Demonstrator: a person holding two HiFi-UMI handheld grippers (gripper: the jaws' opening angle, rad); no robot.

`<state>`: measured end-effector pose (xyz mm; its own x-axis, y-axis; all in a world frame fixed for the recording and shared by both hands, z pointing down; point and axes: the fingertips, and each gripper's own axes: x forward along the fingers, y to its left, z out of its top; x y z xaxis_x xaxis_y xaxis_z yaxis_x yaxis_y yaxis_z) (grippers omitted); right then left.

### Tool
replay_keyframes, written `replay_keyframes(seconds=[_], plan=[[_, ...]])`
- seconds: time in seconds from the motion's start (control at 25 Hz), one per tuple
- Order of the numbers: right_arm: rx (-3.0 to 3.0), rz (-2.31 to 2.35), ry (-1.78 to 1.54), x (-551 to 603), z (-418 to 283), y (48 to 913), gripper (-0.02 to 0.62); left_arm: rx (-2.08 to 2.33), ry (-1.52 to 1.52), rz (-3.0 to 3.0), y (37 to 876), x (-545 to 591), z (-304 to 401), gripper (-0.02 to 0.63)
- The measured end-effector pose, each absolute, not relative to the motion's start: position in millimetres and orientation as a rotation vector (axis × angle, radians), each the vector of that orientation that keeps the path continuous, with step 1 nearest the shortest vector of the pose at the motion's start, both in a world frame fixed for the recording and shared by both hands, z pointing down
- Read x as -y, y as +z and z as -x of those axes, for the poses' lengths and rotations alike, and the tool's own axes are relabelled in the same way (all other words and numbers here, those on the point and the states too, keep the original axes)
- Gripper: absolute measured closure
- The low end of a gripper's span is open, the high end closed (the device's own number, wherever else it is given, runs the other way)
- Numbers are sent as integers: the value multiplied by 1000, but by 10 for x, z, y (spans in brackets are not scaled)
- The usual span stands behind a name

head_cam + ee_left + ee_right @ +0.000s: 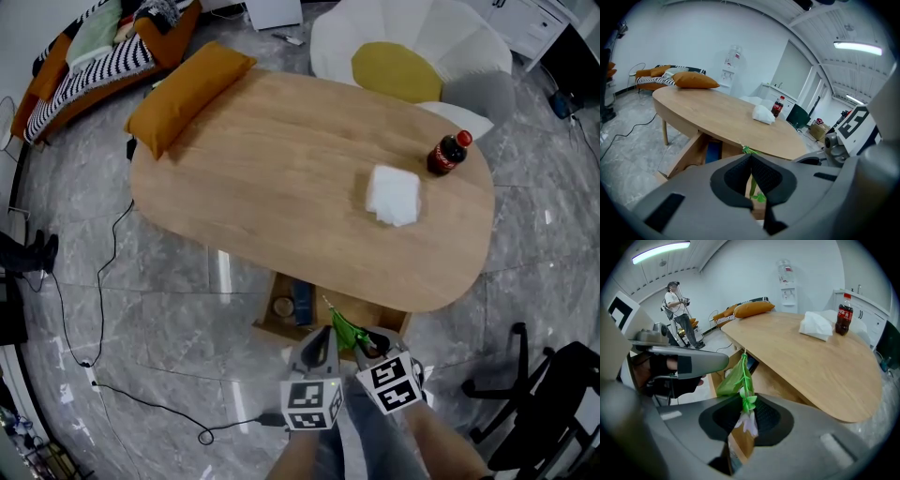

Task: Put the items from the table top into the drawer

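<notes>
My right gripper (746, 409) is shut on an artificial flower (742, 378) near its pale petals, and the green stem and leaf stick out past the jaws. In the head view the flower (348, 329) hangs over the open wooden drawer (272, 328) under the table's near edge. My left gripper (324, 340) is close beside it on the left, its jaws (750, 158) touching with nothing between them. On the oval wooden table (272, 169) lie a white tissue pack (394, 194) and a cola bottle (448, 153).
An orange pillow (183, 94) lies at the table's far left edge. The drawer holds a blue item (303, 302) and a small round item (283, 307). Cables (103, 281) run over the grey floor; a black chair (553, 403) stands at the right. A person (677, 310) stands far off.
</notes>
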<state>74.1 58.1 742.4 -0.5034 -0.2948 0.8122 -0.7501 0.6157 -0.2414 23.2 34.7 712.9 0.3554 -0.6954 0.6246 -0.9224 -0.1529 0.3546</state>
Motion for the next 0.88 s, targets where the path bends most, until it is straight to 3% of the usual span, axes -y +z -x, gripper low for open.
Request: replay_keyframes(seconds=[0.88], plan=[[1998,-839,861,-479,-800,7992,525,1404,445,-1851,7516,-332,-136,595]])
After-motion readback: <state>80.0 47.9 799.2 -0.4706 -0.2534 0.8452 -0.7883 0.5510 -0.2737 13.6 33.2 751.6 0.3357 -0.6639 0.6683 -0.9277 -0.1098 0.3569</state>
